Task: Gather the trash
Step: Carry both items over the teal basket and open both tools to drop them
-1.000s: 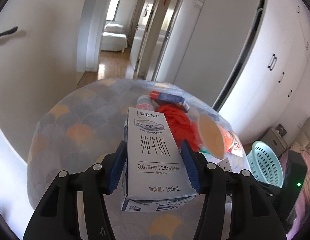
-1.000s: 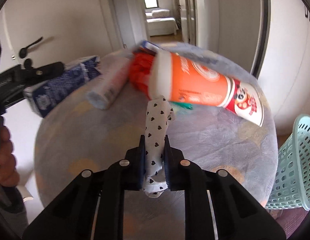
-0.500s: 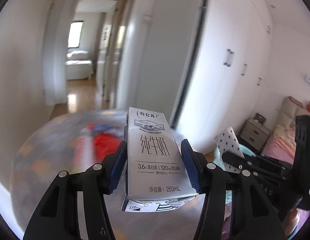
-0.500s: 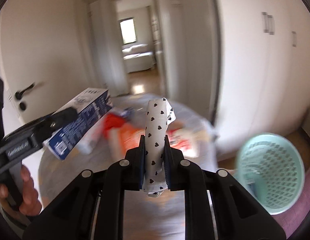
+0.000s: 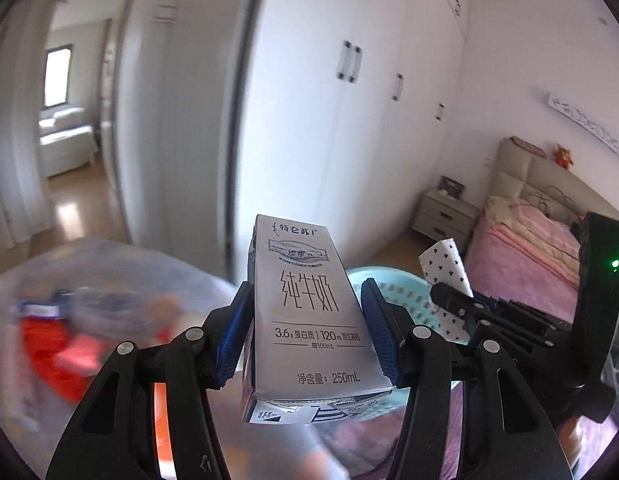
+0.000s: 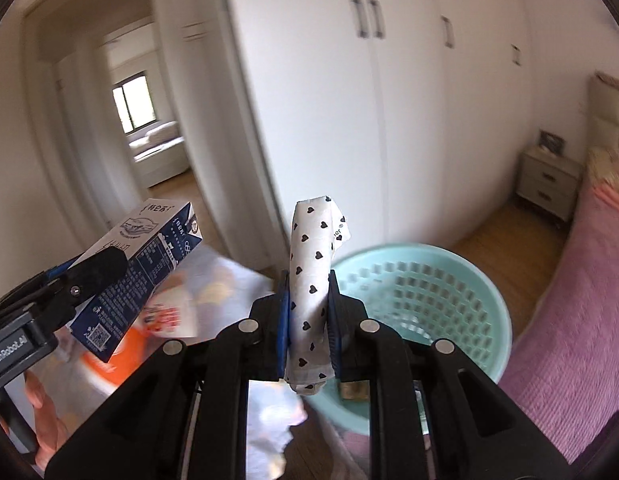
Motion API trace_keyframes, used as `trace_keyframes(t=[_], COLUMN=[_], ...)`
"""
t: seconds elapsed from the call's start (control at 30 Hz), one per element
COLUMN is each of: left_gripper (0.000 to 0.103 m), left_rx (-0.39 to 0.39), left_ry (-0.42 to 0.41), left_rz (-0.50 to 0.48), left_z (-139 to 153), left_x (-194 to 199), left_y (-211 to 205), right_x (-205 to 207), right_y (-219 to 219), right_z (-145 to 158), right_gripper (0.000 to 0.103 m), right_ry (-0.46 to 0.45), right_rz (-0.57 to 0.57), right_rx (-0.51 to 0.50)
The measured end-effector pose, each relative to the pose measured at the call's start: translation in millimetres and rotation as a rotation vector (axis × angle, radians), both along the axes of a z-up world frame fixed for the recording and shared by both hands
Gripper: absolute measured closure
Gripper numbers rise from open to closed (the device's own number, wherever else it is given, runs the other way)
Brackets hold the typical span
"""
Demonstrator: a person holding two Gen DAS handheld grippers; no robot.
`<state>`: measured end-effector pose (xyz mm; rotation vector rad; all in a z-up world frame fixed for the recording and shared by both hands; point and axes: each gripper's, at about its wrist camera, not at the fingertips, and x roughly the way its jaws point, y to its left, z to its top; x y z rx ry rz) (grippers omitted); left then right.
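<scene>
My left gripper (image 5: 307, 324) is shut on a white and blue milk carton (image 5: 305, 312), held in the air; the same milk carton (image 6: 137, 276) shows at the left of the right wrist view. My right gripper (image 6: 308, 312) is shut on a rolled white wrapper with black hearts (image 6: 313, 280), which sticks up between the pads above the edge of the table. The right gripper (image 5: 449, 304) with its wrapper (image 5: 445, 268) also appears in the left wrist view. A light teal basket (image 6: 421, 292) stands on the floor just ahead and to the right.
The round patterned table (image 5: 109, 272) lies to the left with blurred leftover trash, including a red item (image 5: 65, 352) and an orange cup (image 6: 121, 356). White wardrobe doors (image 6: 369, 100) stand behind the basket. A bed with pink covers (image 6: 581, 320) is on the right, with a bedside cabinet (image 6: 547, 184) beyond it.
Both grippers have swung right, away from the table's trash and toward the teal basket, carrying the carton and the wrapper. The basket has come into full view ahead of the right gripper.
</scene>
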<state>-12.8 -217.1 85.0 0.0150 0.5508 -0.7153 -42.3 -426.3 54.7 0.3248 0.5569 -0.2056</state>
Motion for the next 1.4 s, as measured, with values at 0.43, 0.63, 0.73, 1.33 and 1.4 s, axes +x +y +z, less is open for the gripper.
trace_keyframes(t=[0.43,0.63,0.73,1.33,1.4], left_gripper=[0.049,0.028,0.026,0.021,0.019], left_rx=[0.003,-0.026,-0.031,-0.116,-0.102], left_ry=[0.151,0.195,0.182,0.009,-0.008], left_rz=[-0.139,-0.121,-0.104,0.149,0.225], left_z=[-59,-68,-64,-4,-2], left_x=[33,44,42,2,2], left_y=[-91,-89,-79,85,117], right_x=[2,4,3,14,19], right_y=[-75,-88,-88,17,33], right_z=[-46,-52,-52,-6,-3], right_gripper=[0.084,0.043,0.043,0.043,0.043], right_ry=[0.122,0.125,0.126,0.032,0.026], right_rz=[-0.159,-0.193,-0.192,0.027,0.059], right_rx=[0.09,0.107,0.116,0.026,0.026])
